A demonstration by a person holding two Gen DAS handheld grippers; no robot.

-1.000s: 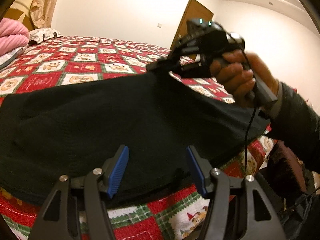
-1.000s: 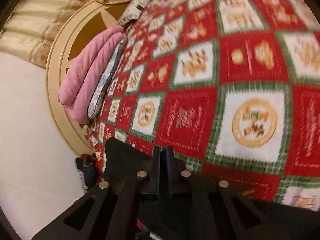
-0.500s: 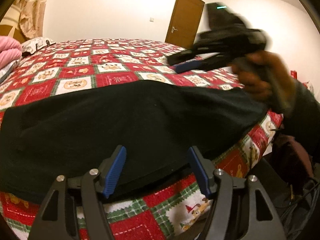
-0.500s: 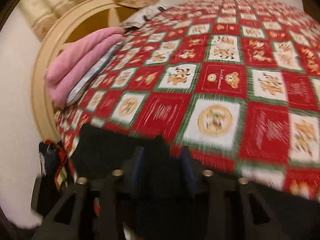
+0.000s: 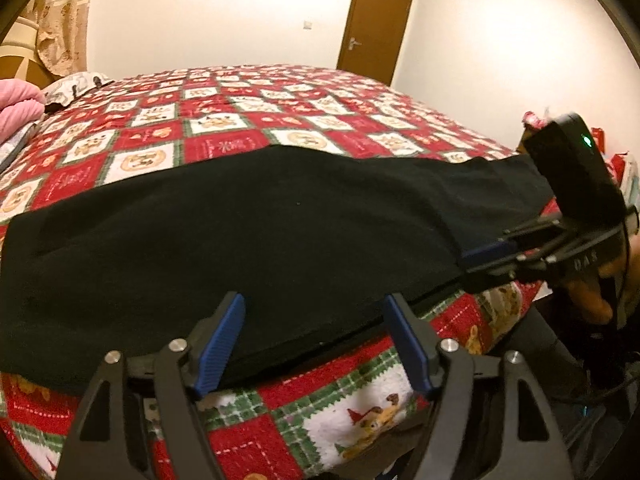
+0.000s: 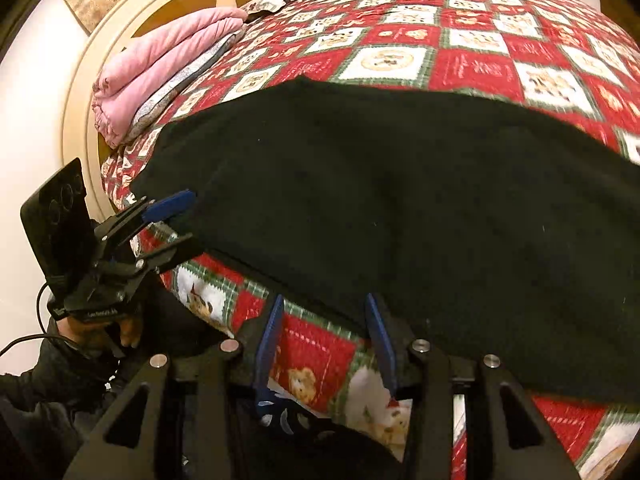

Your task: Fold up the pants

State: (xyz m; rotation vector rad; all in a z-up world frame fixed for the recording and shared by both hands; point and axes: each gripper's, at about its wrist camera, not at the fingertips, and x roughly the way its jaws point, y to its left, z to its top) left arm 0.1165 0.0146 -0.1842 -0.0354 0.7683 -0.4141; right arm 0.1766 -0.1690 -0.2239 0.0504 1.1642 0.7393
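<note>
Lying flat along the near edge of the bed (image 5: 304, 128), the black pants (image 5: 256, 232) appear folded lengthwise into one long band, so a first fold looks done and the crosswise folds remain. The left gripper (image 5: 316, 344) stands wide, its jaws having just been opening, nothing between its fingers. The right gripper (image 6: 324, 340) is part open and empty, at the hem edge.
</note>
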